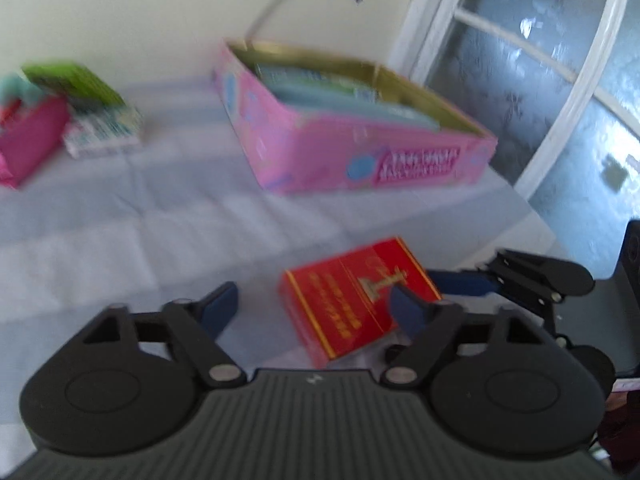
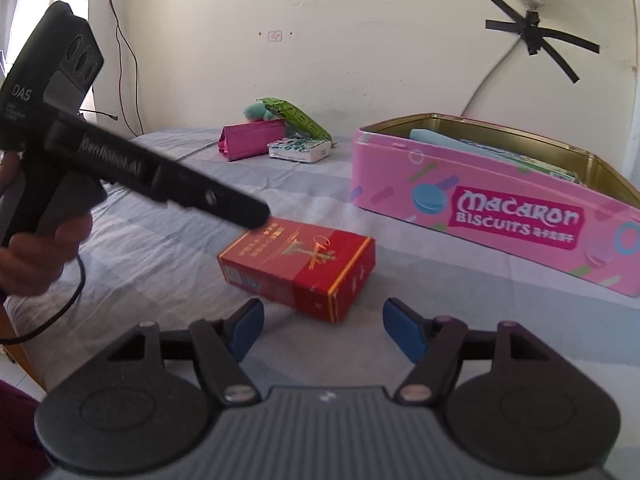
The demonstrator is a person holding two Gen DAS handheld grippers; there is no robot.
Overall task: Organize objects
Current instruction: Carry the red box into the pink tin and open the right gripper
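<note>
Black claws (image 2: 323, 330), blue pads (image 2: 404, 330), perhaps ribbed grey housing.

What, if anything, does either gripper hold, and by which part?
Nothing. Both the left gripper and right gripper are open; the red box lies free on the bedsheet.

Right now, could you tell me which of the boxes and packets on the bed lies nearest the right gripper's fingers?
The red box, lying flat just ahead of the right gripper; the pink biscuit tin and the far pile of packets sit farther back.

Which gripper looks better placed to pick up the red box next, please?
Probably the right gripper: its open jaws face the red box squarely. The left gripper sits off-centre, one finger overlapping the box.
</note>
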